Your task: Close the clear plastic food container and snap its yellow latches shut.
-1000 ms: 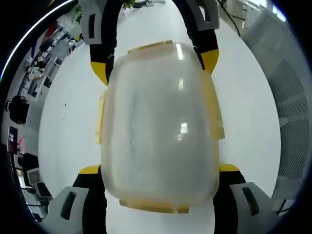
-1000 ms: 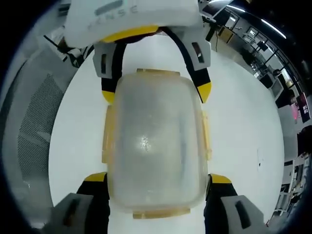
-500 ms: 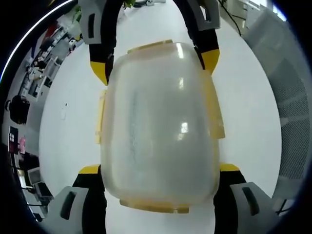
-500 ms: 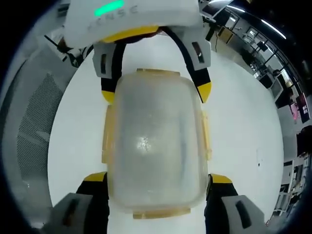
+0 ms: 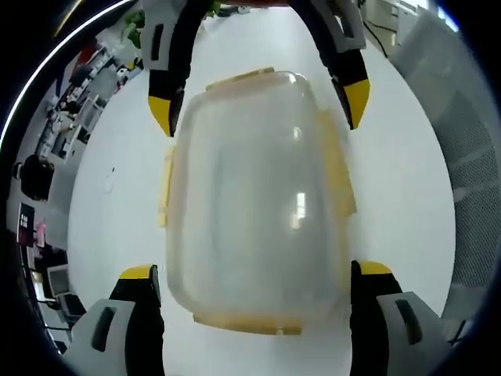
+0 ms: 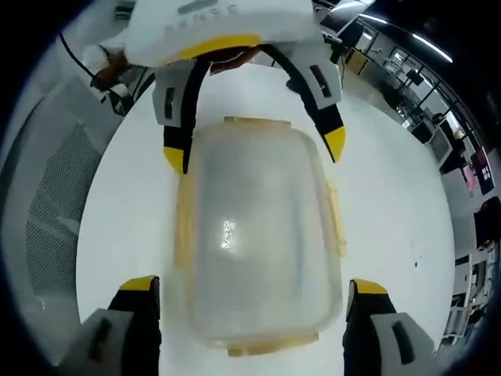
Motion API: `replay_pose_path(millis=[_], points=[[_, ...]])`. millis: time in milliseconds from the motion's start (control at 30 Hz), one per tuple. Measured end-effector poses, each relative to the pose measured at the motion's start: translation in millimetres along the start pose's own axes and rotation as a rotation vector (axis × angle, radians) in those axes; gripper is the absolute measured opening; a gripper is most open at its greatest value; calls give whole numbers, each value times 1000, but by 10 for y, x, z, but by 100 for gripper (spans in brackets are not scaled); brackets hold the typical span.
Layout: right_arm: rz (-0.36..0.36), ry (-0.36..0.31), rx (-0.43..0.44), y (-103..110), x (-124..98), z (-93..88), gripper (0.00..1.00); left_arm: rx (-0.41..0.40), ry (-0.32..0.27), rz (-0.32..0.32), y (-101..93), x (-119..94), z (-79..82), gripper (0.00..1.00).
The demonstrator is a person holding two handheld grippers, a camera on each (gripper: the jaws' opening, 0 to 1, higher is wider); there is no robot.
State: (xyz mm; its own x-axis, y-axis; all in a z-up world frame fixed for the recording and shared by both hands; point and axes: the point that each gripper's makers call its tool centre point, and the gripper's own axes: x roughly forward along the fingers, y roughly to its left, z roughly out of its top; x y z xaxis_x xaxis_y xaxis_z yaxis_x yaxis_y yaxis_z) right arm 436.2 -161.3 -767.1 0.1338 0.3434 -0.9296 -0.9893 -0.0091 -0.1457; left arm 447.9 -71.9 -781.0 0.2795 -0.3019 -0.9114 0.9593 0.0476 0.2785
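On the white table [image 5: 102, 196] the clear container [image 5: 258, 204] sits lid-on between our two tools. The left tool [image 5: 254, 278] and right tool [image 6: 252, 290] are both spread, grasping nothing. We should press each yellow latch [image 5: 338, 176] squarely downward.

- A smooth white round worktop [image 5: 407, 196] takes the middle of both views, and soft light reflects on it.
- A grey perforated mesh panel [image 5: 470, 157] stands beside the worktop at the right of the left gripper view; the same kind of panel [image 6: 47, 211] is at the left of the right gripper view.
- Beyond the worktop edge there is a dim room with cluttered desks and equipment [image 5: 70, 117], too small to tell apart.
- Long ceiling light strips [image 6: 427, 48] shine over the dark far side.
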Motion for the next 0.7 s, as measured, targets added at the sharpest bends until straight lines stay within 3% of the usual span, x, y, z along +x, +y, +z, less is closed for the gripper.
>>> replay_pose_path(millis=[167, 333, 400, 700], points=[[-28, -22, 40, -25, -43, -9, 99, -24, -9, -1, -35, -20, -14, 99], [-48, -109, 172, -34, -97, 37, 99, -191, -66, 12, -40, -79, -17, 99], [-52, -113, 185, -14, -120, 28, 99, -242, -84, 29, -26, -102, -19, 99], [-79, -145, 226, 66, -164, 42, 99, -272, -103, 51, -116, -170, -27, 99]])
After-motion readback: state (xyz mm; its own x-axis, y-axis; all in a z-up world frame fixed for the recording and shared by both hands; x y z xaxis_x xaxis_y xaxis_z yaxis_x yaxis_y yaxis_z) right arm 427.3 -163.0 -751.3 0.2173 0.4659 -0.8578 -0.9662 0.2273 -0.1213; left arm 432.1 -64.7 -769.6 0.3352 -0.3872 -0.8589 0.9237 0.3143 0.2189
